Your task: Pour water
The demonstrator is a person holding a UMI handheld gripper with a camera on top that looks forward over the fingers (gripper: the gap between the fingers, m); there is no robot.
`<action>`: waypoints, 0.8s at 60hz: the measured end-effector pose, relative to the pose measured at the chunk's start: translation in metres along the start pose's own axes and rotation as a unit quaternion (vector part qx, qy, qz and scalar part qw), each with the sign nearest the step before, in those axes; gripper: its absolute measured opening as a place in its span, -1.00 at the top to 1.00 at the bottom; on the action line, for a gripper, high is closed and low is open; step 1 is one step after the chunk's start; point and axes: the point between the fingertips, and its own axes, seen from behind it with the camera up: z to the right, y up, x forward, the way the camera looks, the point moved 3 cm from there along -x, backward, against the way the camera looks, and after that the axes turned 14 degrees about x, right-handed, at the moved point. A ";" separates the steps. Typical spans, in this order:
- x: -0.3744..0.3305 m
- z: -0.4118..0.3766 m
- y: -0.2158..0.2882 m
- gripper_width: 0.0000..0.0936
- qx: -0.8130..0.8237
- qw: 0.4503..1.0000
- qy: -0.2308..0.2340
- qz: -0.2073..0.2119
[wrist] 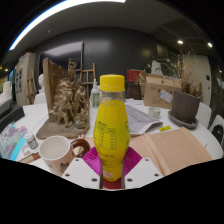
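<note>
Fingers reach forward from below, white outside with magenta pads on their inner faces, and they stand at either side of the lower part of one bottle. Both pads lie against the bottle's sides, so the fingers look clenched on it, though whether a slight gap is left at the right pad cannot be told. One bottle only is in view: clear plastic, filled with yellow liquid, closed with a yellow cap, upright, with a label on its middle. Whether its base rests on the counter or hangs just above it cannot be told.

Just beside the left finger, on the counter, stands one white cup. Beyond the cup is one brown carved figure on a base. Beside the right finger lies one flat brown cardboard sheet. Farther back toward the counter's right edge stands one dark pot with dry stalks, and behind it an open cardboard box.
</note>
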 end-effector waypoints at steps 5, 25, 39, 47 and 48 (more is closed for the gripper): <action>0.005 0.007 -0.014 0.49 0.004 1.000 -0.010 -0.010; -0.017 0.009 -0.012 -0.75 0.038 0.998 -0.039 -0.032; -0.122 -0.012 0.018 -0.83 0.039 0.997 -0.068 -0.024; -0.209 -0.035 0.024 -0.84 0.025 0.996 -0.079 -0.035; -0.220 -0.038 0.025 -0.84 0.022 0.996 -0.079 -0.035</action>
